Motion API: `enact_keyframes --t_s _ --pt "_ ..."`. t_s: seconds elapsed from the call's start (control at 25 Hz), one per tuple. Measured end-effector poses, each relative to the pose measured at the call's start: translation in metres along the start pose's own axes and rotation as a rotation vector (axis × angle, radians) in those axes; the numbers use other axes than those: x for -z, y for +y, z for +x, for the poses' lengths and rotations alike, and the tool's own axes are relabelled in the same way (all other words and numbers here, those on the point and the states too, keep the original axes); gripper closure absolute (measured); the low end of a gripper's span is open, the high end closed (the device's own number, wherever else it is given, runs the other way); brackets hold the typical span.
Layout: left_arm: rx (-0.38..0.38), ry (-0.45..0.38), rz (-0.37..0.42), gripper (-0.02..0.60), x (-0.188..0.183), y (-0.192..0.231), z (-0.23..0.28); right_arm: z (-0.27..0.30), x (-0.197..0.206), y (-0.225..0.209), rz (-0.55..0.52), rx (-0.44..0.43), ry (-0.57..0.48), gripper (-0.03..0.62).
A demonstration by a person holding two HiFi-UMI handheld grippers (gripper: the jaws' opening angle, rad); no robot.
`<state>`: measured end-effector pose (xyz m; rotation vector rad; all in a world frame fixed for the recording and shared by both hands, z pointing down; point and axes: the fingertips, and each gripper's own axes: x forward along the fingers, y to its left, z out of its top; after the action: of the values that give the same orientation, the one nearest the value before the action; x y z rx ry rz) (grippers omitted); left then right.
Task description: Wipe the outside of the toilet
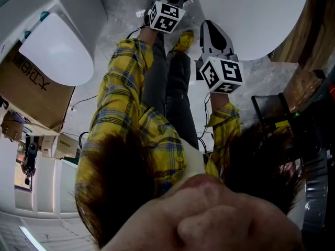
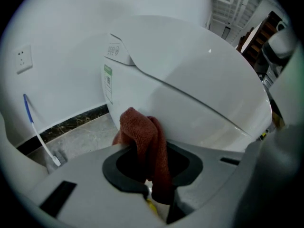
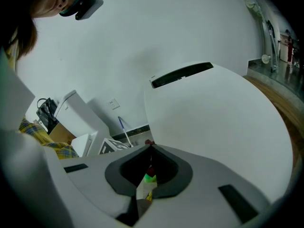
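Toilet [image 2: 199, 94]: white side wall lies straight ahead of the left gripper [image 2: 148, 167], long axis running rear-left to front-right. Jaws pinch a rust-red cloth [image 2: 142, 132] just beside the wall; contact unclear. Right gripper [image 3: 151, 151] is pressed together on nothing, facing the lid. Judgement: the left is placed to wipe.

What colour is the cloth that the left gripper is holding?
Rust red, a brownish terracotta. The cloth shows best in the left gripper view, pinched between the jaws.

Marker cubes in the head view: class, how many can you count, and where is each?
2. One marker cube is at top centre; the other lies lower and right. None seems hidden.
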<state>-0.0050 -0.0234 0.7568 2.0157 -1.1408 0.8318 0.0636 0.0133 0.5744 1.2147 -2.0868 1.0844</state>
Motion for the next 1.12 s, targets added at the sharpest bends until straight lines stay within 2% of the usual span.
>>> enact_keyframes --t_s 0.56,0.8,0.92,1.12 --pt "0.069 0.066 -0.036 0.486 0.039 -0.062 -0.005 -0.026 0.019 -0.006 0.016 0.011 -0.015 0.568" --pt "0.129 0.128 0.011 0.485 0.065 -0.085 -0.005 -0.037 0.031 -0.011 0.03 0.03 -0.02 0.568" --pt "0.181 0.161 0.017 0.485 0.073 -0.1 -0.004 -0.043 0.035 -0.018 0.037 0.038 -0.026 0.568" --pt "0.257 0.206 0.071 0.485 0.084 -0.126 -0.007 -0.055 0.039 -0.025 0.048 0.052 -0.039 0.568"
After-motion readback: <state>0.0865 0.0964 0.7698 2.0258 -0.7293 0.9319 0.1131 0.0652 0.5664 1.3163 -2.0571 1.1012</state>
